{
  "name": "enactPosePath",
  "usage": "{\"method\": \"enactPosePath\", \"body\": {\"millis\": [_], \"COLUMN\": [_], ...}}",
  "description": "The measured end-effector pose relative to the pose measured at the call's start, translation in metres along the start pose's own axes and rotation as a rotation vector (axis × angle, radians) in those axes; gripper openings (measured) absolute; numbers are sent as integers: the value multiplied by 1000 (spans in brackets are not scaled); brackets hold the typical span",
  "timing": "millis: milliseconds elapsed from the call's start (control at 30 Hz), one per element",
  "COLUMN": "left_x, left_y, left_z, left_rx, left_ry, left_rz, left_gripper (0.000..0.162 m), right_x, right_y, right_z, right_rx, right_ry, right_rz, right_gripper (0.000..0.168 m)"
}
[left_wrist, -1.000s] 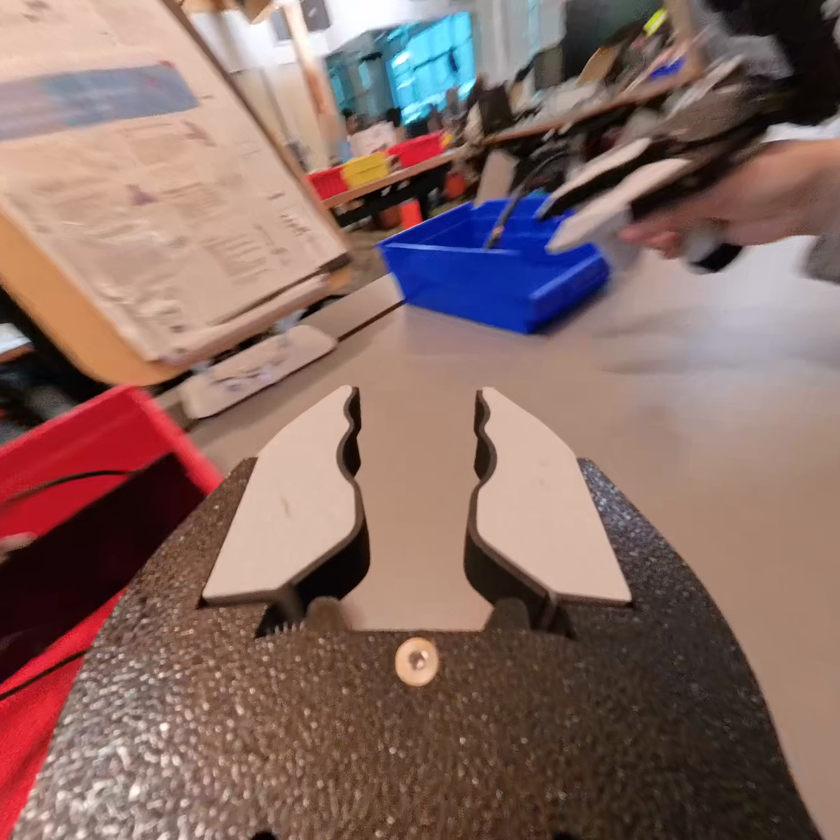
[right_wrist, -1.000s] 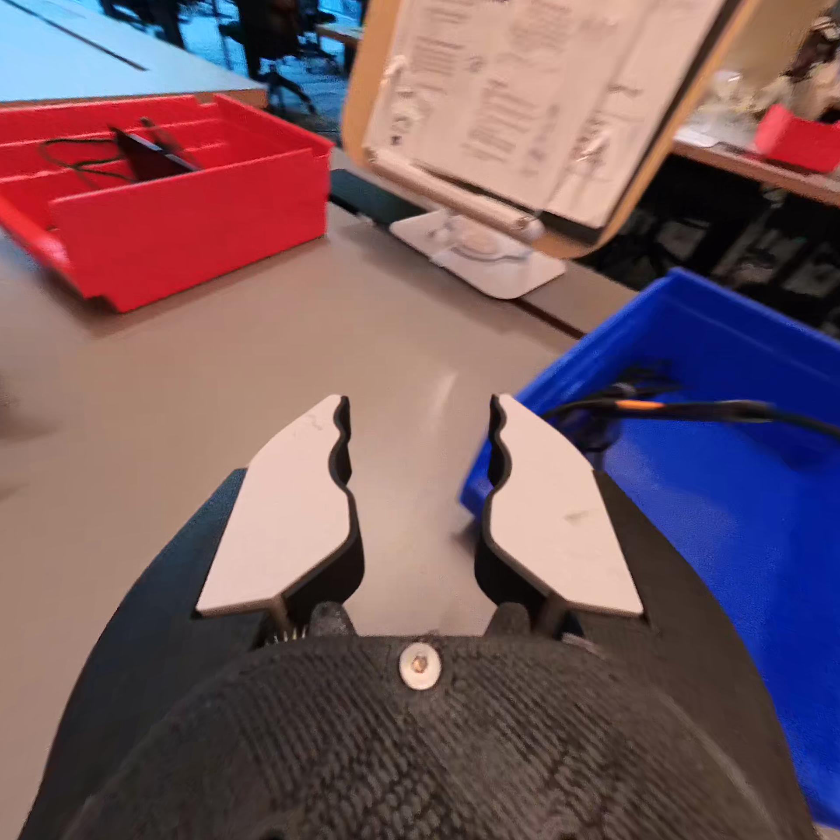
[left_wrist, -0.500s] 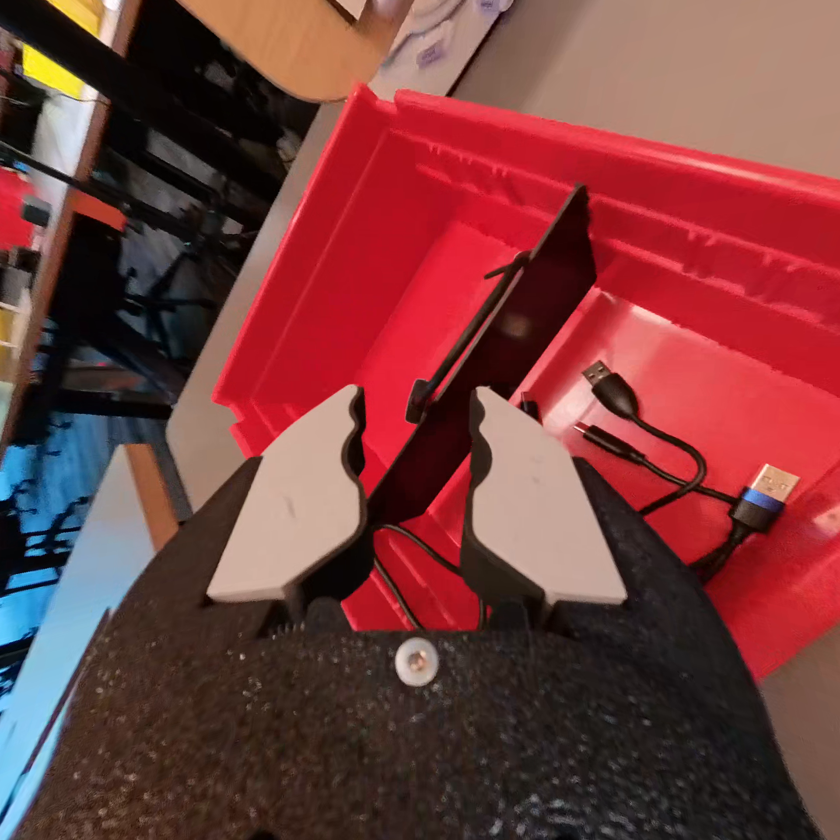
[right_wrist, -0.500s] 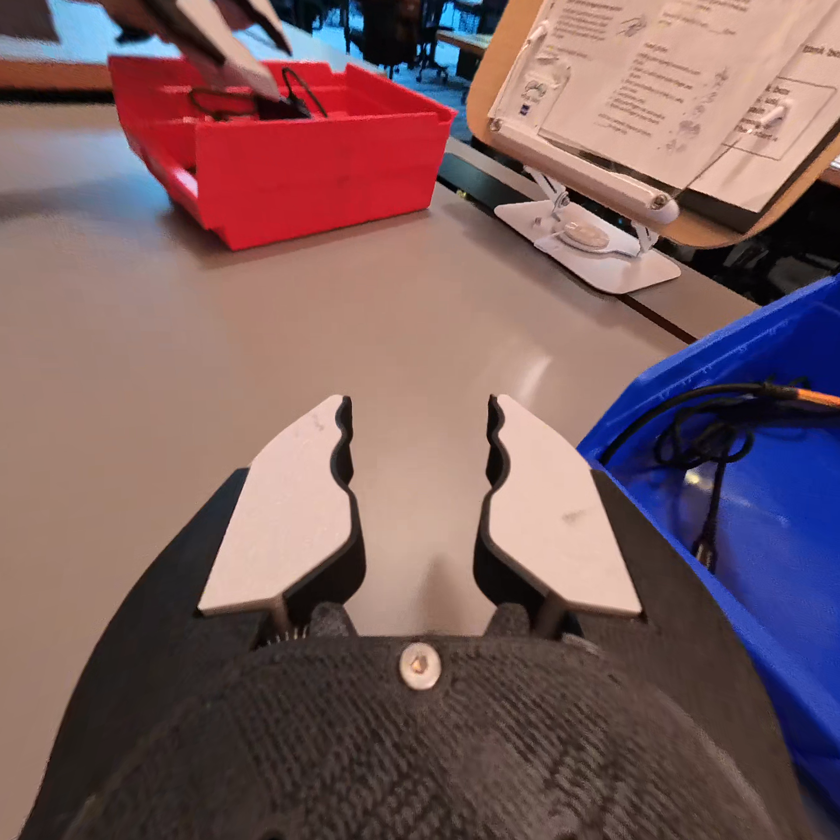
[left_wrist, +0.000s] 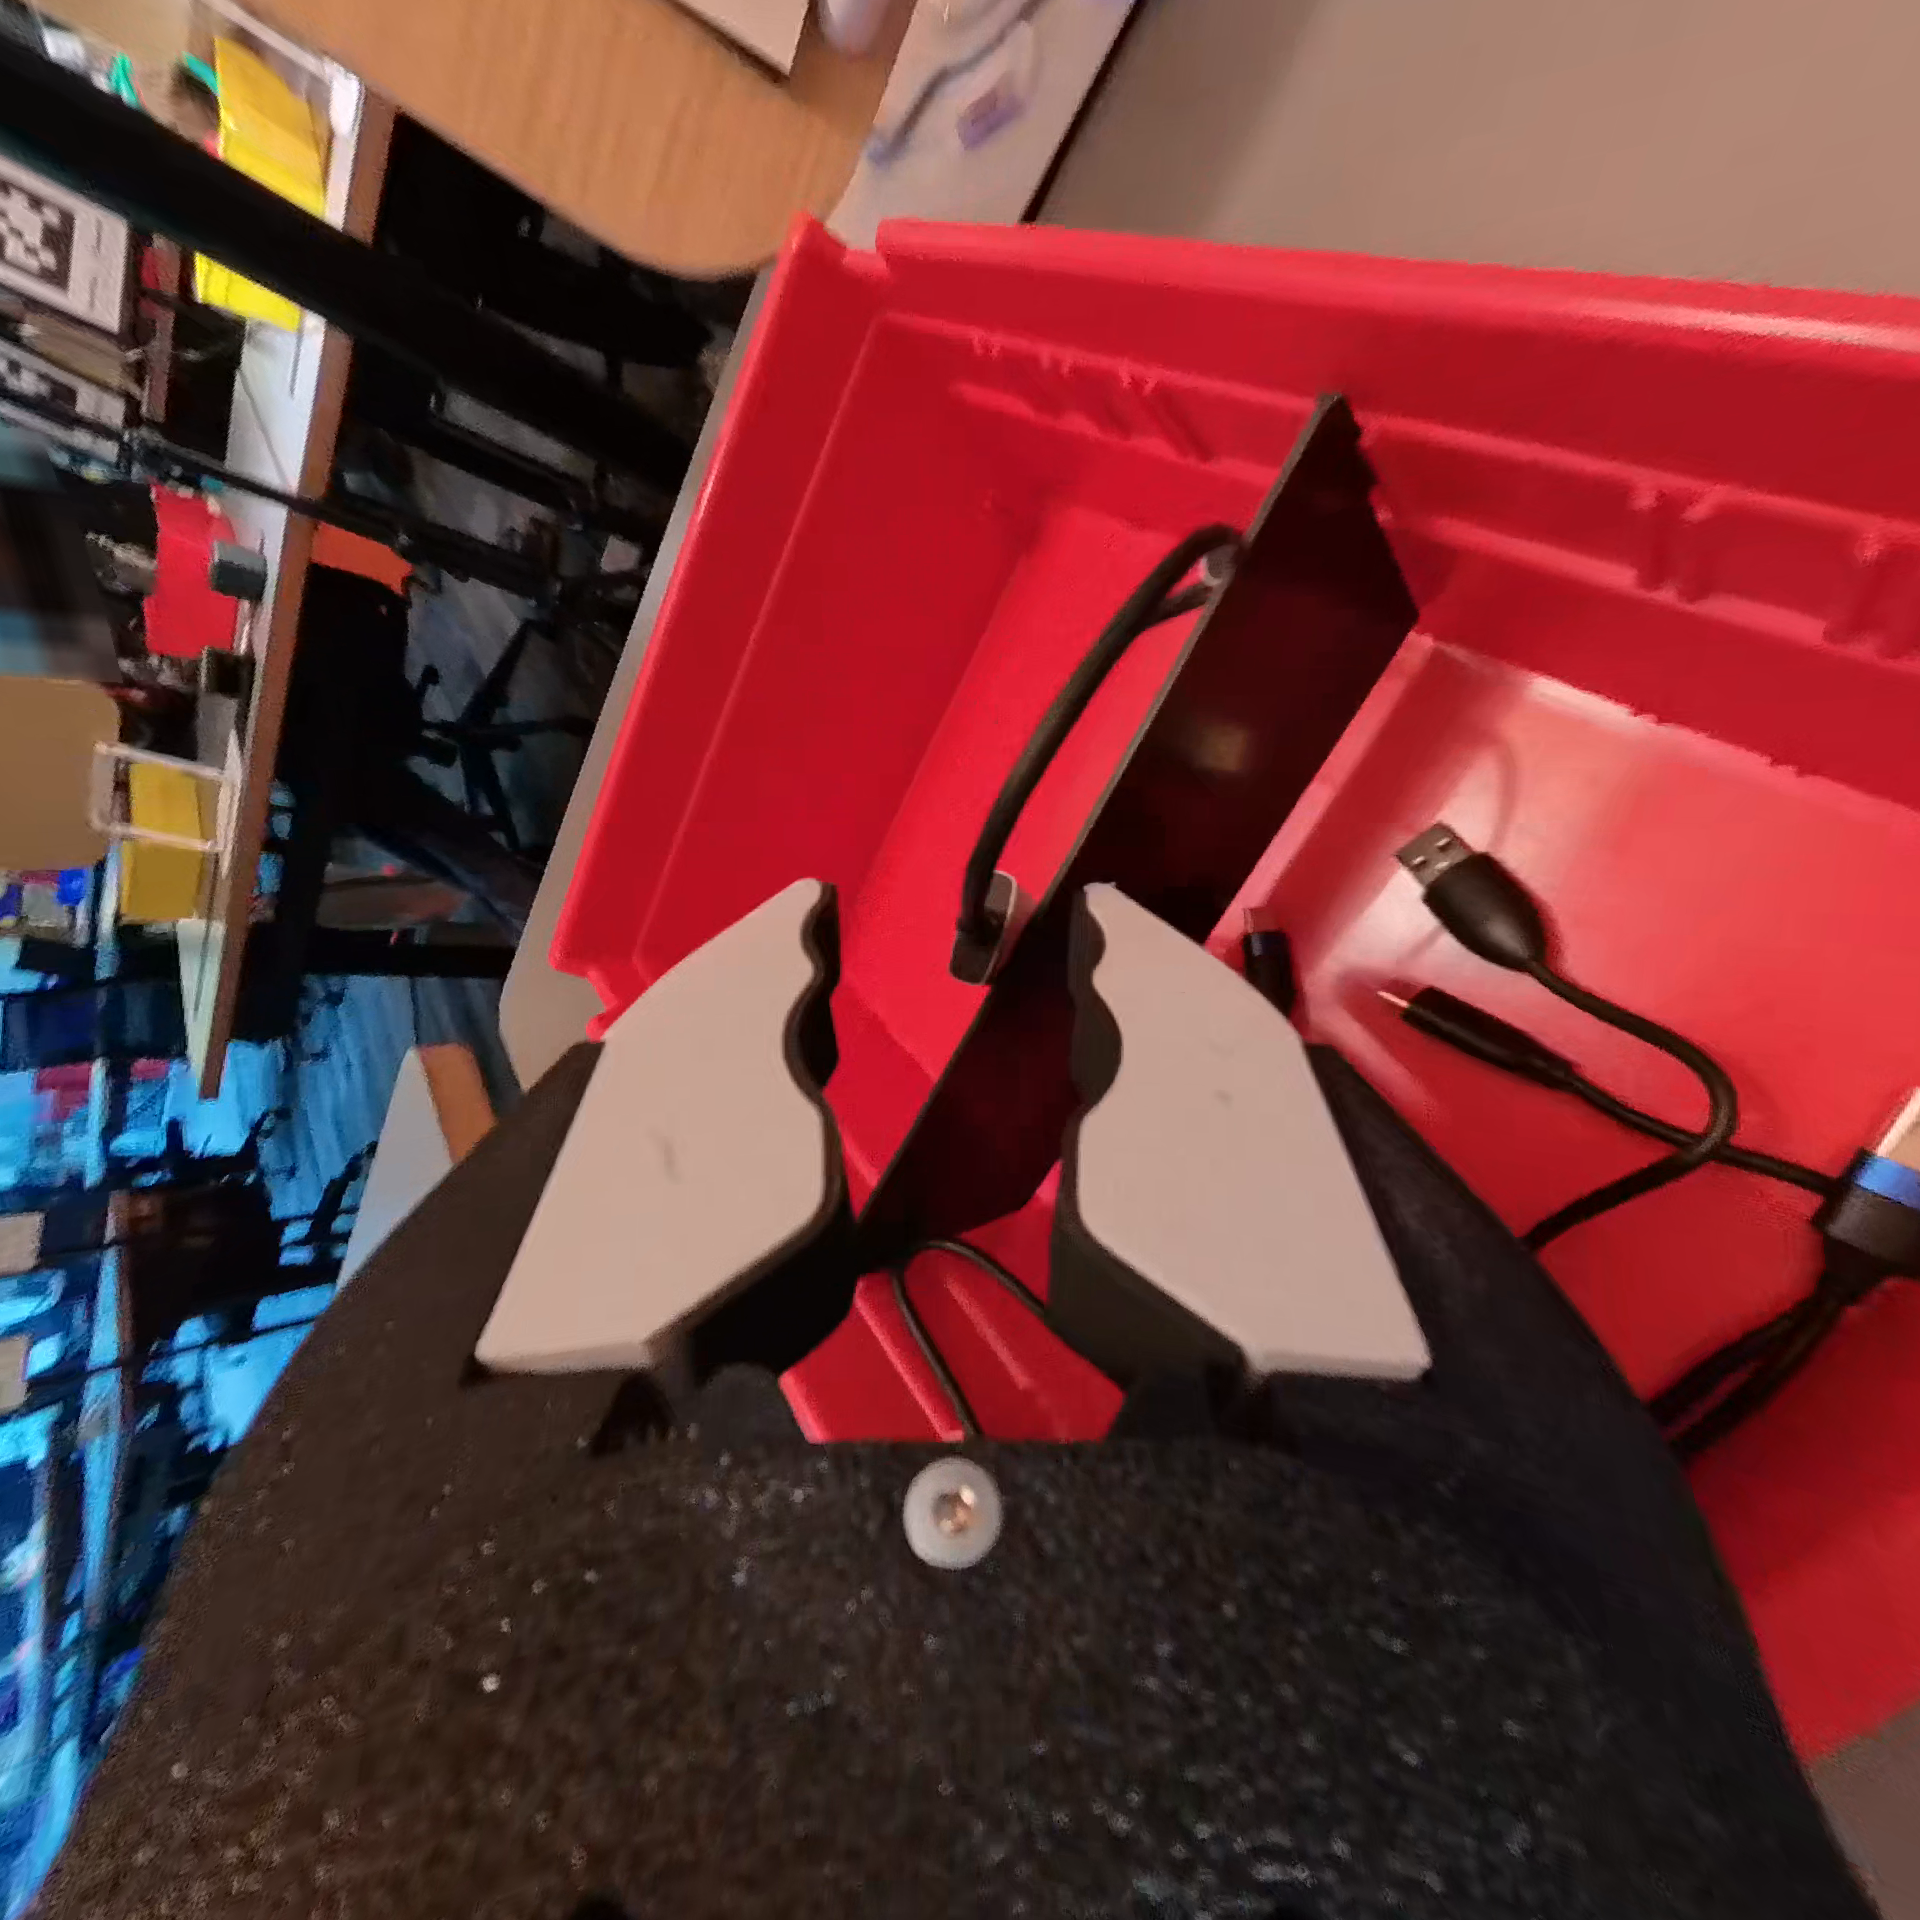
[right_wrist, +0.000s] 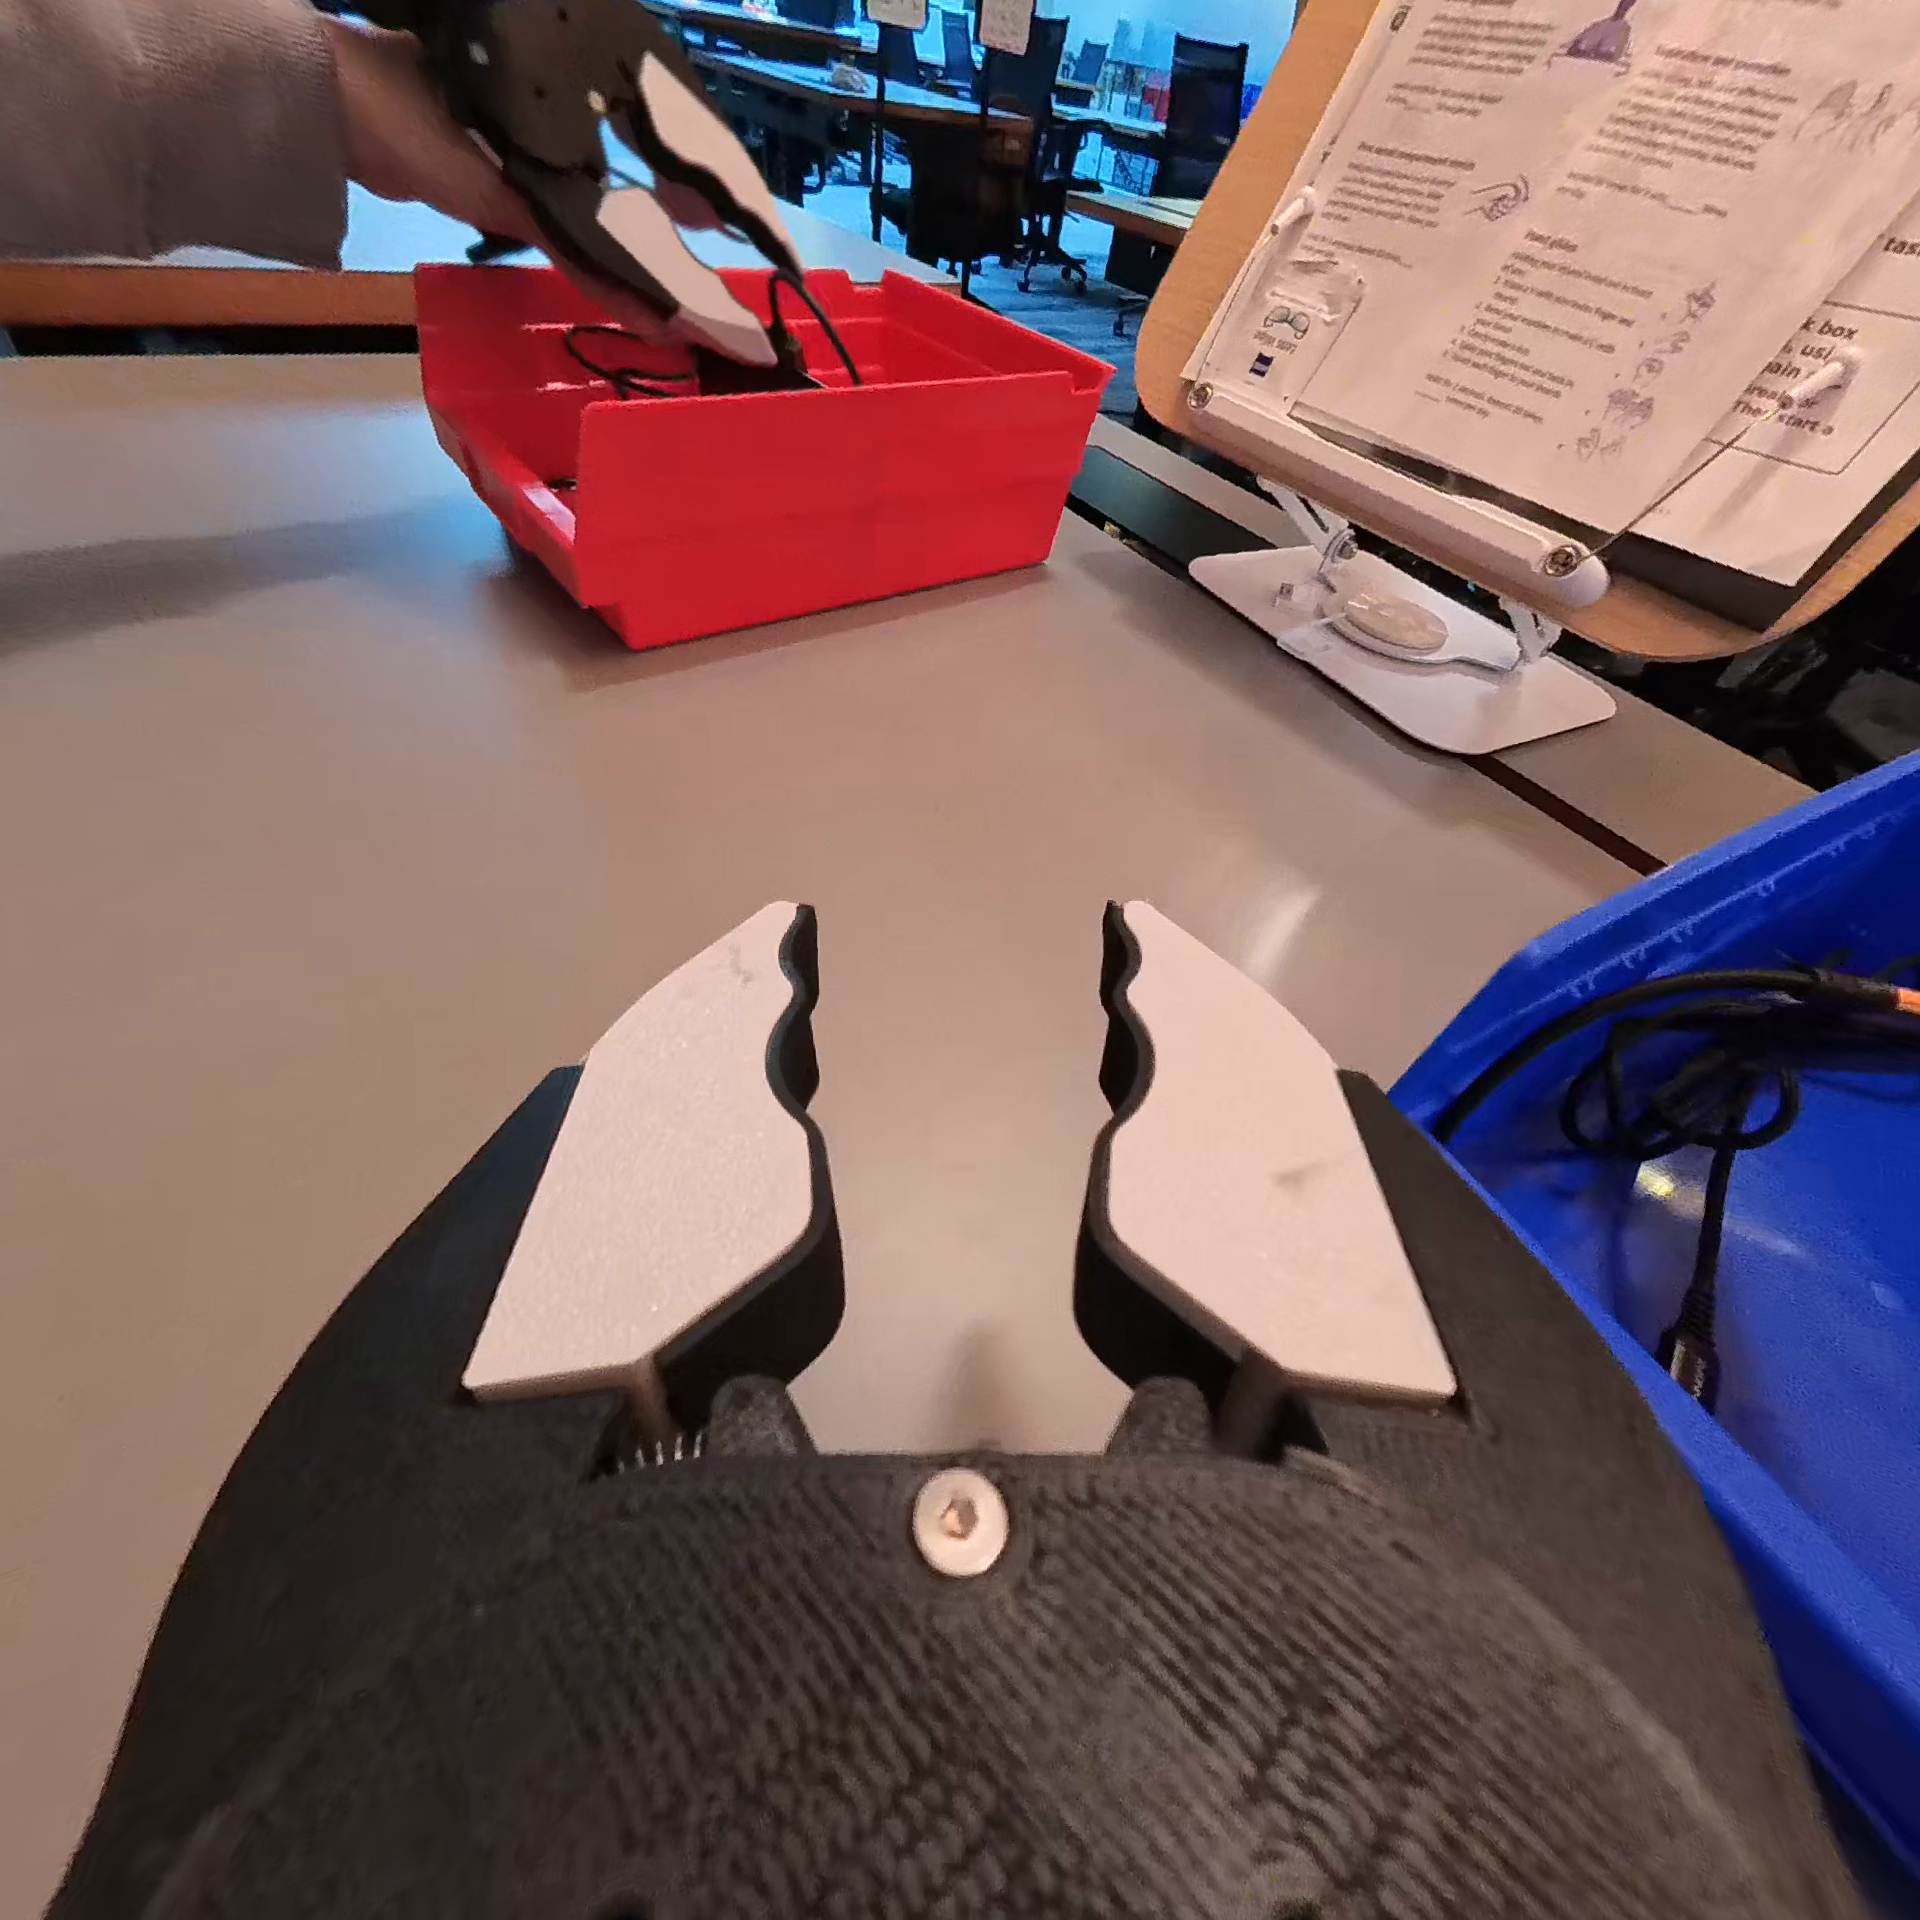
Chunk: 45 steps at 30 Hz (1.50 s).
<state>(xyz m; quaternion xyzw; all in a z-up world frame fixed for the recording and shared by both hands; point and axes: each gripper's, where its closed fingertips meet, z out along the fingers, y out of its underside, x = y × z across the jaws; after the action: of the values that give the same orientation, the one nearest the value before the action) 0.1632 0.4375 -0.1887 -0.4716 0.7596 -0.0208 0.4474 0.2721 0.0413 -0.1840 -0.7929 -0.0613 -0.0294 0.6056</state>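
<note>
My left gripper (left_wrist: 956, 902) is open and tilted down into a red bin (left_wrist: 1143, 281). Its fingers straddle the near end of an upright black divider plate (left_wrist: 1247, 727). A black cable with a grey plug (left_wrist: 982, 930) lies just beyond the fingertips, left of the divider. Right of the divider lie black USB cables (left_wrist: 1486, 914). My right gripper (right_wrist: 961, 914) is open and empty, low over the grey table (right_wrist: 520, 831), just left of a blue bin (right_wrist: 1714, 935) holding a coiled black cable (right_wrist: 1683, 1101). The right wrist view shows the left gripper (right_wrist: 779, 312) above the red bin (right_wrist: 831, 499).
A wooden document stand with paper sheets (right_wrist: 1558, 260) on a white base (right_wrist: 1434, 665) stands at the table's back edge between the two bins. A person's hand and sleeve (right_wrist: 208, 125) hold the left gripper. Desks and chairs fill the room behind.
My left gripper swung from the table toward the red bin and has moved closer into it, astride the divider. My right gripper drew back from the blue bin and stayed open.
</note>
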Motion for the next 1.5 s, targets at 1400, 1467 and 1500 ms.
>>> {"method": "enactPosePath", "body": {"millis": [1400, 1467, 1500], "left_x": [256, 257, 257], "left_y": [-226, -220, -215], "left_z": [-187, -180, -174], "left_rx": [837, 821, 805], "left_ry": [-752, -711, -655], "left_rz": [1187, 1161, 1124], "left_gripper": [3, 9, 19], "right_x": [-90, -89, -88], "right_y": [-76, -74, -72], "right_z": [26, 22, 21], "right_rx": [495, 466, 446], "right_ry": [-837, -838, -822], "right_rz": [999, 949, 920], "right_gripper": [12, 9, 9]}}
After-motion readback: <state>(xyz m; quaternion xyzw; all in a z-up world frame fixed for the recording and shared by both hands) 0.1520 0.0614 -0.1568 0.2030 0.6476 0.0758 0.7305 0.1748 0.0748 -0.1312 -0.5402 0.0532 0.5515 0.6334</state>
